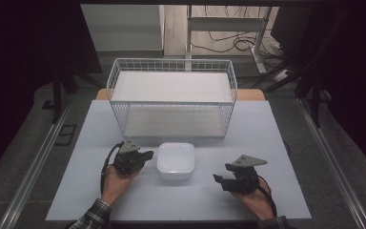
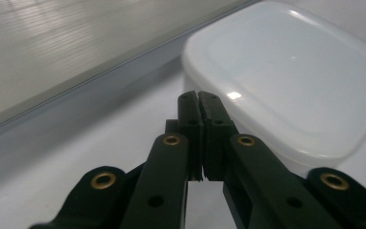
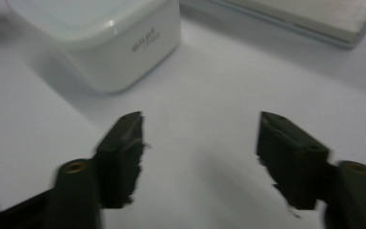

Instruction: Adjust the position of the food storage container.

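A white lidded plastic container (image 1: 175,162) with rounded corners sits on the pale table (image 1: 171,202) in front of the person. My left gripper (image 1: 147,155) is just left of it, jaws shut with nothing between them. In the left gripper view the closed tips (image 2: 199,98) point at the near corner of the container (image 2: 290,76), close to it; contact cannot be told. My right gripper (image 1: 221,173) lies to the container's right, apart from it. Its jaws (image 3: 200,129) stand open over bare table, with the container (image 3: 100,43) ahead to the left.
A white wire basket (image 1: 171,62) with a white liner stands behind the container, at the table's far side. Its base edge (image 3: 314,19) appears at the top right of the right gripper view. Table edges fall away to dark floor left and right.
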Demonstrator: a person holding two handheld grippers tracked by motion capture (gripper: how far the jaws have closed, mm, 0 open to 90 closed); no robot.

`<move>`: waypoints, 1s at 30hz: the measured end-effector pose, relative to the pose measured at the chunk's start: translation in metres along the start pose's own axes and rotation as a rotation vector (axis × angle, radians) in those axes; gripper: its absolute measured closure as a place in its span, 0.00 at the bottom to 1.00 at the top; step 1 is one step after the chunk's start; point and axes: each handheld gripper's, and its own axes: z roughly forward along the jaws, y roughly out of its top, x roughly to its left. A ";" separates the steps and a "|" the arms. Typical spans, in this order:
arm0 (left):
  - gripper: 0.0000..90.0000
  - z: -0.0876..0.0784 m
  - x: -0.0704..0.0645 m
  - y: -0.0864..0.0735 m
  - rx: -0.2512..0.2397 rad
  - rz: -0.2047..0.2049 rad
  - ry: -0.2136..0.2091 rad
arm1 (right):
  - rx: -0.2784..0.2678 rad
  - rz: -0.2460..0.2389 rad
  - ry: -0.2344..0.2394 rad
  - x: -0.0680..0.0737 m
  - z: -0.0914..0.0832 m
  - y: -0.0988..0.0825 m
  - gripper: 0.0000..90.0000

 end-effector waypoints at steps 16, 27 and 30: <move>0.99 0.041 0.019 0.009 0.037 0.015 -0.010 | 0.032 -0.119 0.002 -0.006 0.081 0.059 0.99; 1.00 0.042 0.007 0.008 0.056 0.036 -0.044 | 0.042 -0.117 0.038 -0.001 0.098 0.062 0.99; 1.00 0.038 0.001 0.007 0.065 0.046 -0.047 | 0.052 -0.133 0.039 0.002 0.095 0.060 0.99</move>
